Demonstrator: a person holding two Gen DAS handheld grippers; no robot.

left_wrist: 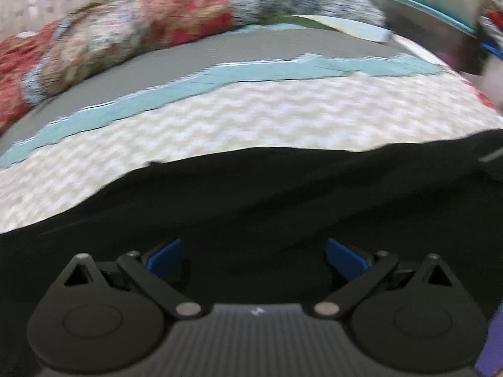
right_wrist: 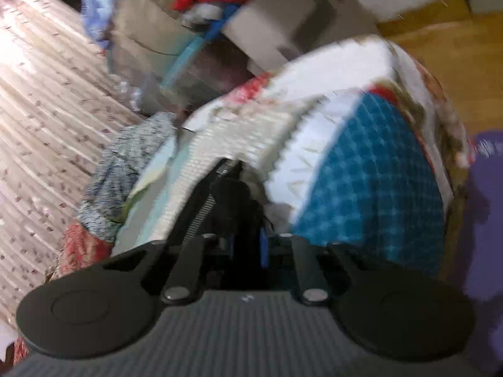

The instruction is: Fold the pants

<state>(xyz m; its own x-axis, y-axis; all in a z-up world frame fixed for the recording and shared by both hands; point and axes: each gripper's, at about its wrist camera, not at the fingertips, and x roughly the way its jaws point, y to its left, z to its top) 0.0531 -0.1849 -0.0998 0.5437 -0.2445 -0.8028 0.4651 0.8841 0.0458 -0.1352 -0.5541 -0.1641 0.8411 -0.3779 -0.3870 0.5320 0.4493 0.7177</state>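
My left gripper (left_wrist: 253,256) hangs wide above the black pants (left_wrist: 283,194) spread on the quilt (left_wrist: 220,116); my right gripper (right_wrist: 248,246) is clamped on a bunched black fold of them

Left wrist view looking down close over the black pants (left_wrist: 251,194) toward the bedspread (left_wrist: 220,116), right wrist view tilted, facing along the bed's edge, both showing the rolled flowery quilt (left_wrist: 141,22).
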